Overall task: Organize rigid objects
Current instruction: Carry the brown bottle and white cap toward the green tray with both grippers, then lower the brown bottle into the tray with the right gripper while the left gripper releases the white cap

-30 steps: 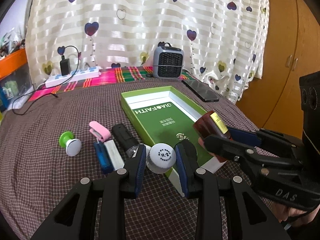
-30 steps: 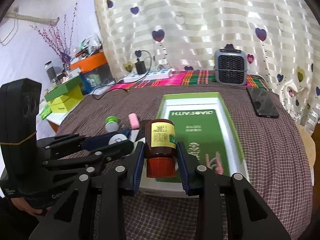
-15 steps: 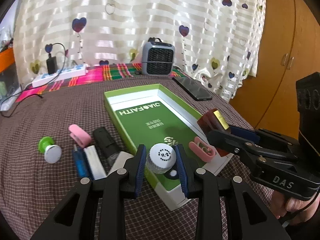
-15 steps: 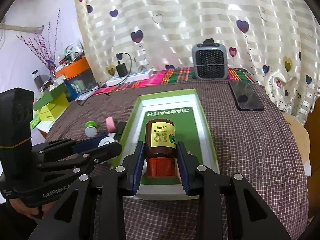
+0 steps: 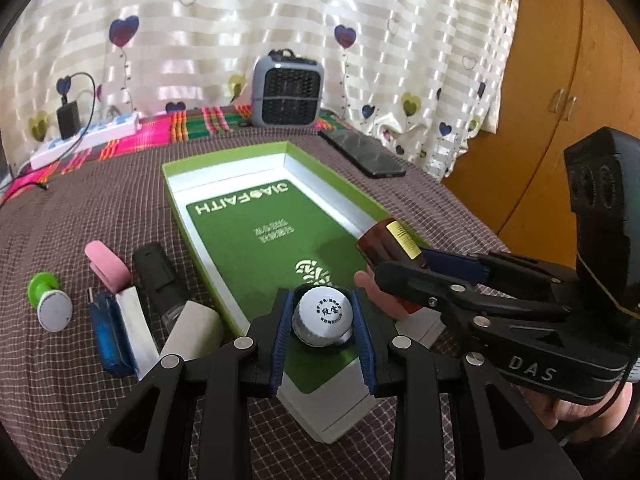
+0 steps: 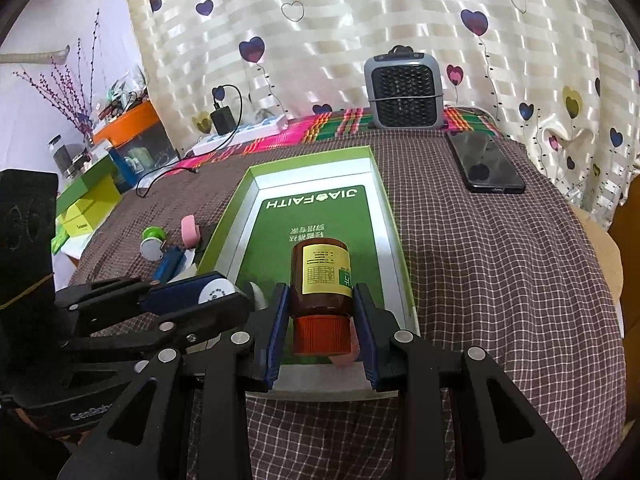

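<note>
both tongs (image 5: 322,320) (image 6: 321,320) clamped, side by side

Standing at the table's far edge before a heart-print curtain (image 6: 360,20): a grey fan heater (image 6: 404,88). Lying near it, a black phone (image 6: 484,164); sitting further left, a white power strip (image 6: 240,134) with a black charger (image 6: 222,119) plugged in.

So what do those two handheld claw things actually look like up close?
Both are matte black plastic frames with silver rivets and two fingers lined with ribbed blue pads. The right gripper carries white "DAS" lettering and a boxy black handle; the left gripper shows partial "GenRobo" lettering. A bare hand holds the right one.
</note>
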`<action>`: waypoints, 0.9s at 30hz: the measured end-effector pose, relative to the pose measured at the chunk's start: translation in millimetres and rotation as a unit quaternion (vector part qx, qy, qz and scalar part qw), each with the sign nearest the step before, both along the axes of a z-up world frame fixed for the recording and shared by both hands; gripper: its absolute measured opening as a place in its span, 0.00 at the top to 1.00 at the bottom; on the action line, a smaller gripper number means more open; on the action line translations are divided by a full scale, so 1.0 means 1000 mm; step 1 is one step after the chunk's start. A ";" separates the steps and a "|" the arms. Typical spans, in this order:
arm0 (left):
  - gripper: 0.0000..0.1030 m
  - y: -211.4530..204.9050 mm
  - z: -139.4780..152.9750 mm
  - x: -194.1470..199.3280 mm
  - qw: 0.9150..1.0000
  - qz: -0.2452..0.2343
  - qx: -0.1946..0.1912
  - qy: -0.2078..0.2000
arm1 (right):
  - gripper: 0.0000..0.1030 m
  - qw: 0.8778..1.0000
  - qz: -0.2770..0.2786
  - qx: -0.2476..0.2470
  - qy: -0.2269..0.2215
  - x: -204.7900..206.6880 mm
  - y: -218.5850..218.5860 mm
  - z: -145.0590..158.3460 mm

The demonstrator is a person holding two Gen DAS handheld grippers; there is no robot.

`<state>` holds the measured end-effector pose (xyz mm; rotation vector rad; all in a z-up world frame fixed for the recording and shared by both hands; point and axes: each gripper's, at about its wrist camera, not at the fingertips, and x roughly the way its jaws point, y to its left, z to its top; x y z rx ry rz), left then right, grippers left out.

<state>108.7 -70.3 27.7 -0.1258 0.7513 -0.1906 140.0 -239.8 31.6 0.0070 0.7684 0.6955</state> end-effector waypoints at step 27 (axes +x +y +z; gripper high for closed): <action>0.72 0.012 0.001 -0.006 1.000 0.019 -0.017 -0.003 | 0.66 1.000 0.014 -0.014 -0.020 -0.009 0.009 0.004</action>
